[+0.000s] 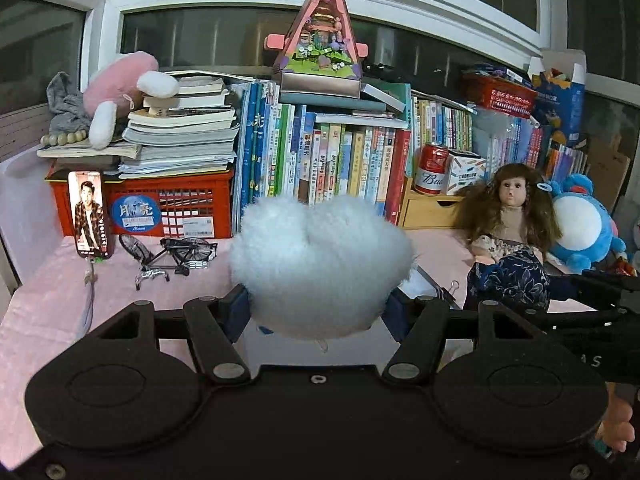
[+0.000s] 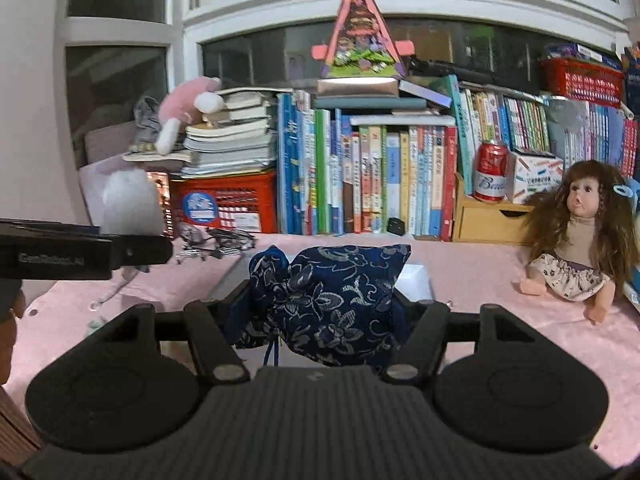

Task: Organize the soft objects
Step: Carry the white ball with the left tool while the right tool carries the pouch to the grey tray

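White fluffy plush (image 1: 322,264) clamped between the fingers of the left tool (image 1: 320,312), held up off the pink counter (image 1: 48,312), in front of the row of upright books (image 1: 340,160). Same plush shows at far left of the right wrist view (image 2: 128,204), sticking out of the left tool's black body.

Right tool (image 2: 320,312) clamped on a dark blue pouch with floral pattern (image 2: 328,296); drawstring neck of the pouch is bunched on the left side, cord hangs down toward the tool base. Pouch also peeks in at right of the left wrist view (image 1: 508,276), in front of the doll. Can't tell if the pouch touches the counter.

Doll with long brown hair (image 2: 580,236) sits on the counter at right, well apart from both tools, legs out front. Blue and white stuffed toy (image 1: 584,228) just beside the doll, behind it. Pink plush (image 1: 116,88) lies on top of the stacked books (image 1: 180,132) at upper left, above a red crate (image 1: 172,208). Phone (image 1: 90,214) stands upright against the crate, small model bicycle (image 1: 172,254) on the counter beside it. Red can (image 1: 432,168) on a wooden drawer box (image 1: 428,208) near the doll. Pink triangular toy house (image 1: 320,36) on top of the books.
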Available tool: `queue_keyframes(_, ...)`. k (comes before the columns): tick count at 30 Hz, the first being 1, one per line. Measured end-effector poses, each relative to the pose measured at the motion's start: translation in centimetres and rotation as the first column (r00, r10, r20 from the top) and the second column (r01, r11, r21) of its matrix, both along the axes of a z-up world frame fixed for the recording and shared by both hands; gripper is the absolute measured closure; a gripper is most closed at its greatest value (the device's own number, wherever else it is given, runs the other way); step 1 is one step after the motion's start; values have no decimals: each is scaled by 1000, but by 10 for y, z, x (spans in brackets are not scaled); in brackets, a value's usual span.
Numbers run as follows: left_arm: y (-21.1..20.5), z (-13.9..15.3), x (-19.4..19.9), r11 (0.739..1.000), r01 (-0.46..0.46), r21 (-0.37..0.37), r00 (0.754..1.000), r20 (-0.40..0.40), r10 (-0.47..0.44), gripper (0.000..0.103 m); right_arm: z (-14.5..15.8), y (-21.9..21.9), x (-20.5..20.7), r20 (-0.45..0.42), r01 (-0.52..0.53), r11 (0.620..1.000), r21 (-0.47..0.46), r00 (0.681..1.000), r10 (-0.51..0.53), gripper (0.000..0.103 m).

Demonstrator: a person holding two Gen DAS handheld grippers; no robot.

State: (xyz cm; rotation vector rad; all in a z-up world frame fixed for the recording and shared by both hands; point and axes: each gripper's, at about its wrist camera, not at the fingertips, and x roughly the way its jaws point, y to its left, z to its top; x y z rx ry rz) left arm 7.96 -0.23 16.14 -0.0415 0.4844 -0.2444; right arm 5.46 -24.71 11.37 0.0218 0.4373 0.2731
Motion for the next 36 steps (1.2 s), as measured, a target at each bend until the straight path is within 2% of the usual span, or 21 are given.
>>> queue_keyframes(4, -9, -3, 20, 1000, 15, -1, 999, -51, -15, 40, -2, -10, 18, -44, 19, 1000, 12, 999, -19, 34)
queue_keyframes(11, -26, -13, 52, 1000, 28, 7, 991, -130, -27, 40, -1, -17, 38, -78, 37, 999, -30, 996, -39, 34)
queue_keyframes(21, -44, -22, 106, 998, 29, 53, 970, -242, -16, 40, -4, -27, 89, -229, 22, 999, -42, 973, -31, 34)
queue_keyframes(28, -51, -37, 154, 998, 18, 60, 934, -357, 5, 40, -11, -29, 133, -344, -3, 1000, -7, 939, 1, 34)
queue_keyframes(36, -53, -72, 192, 998, -1, 67, 867, -497, 34, 40, -40, -24, 175, -469, -8, 1000, -11, 883, 2, 34)
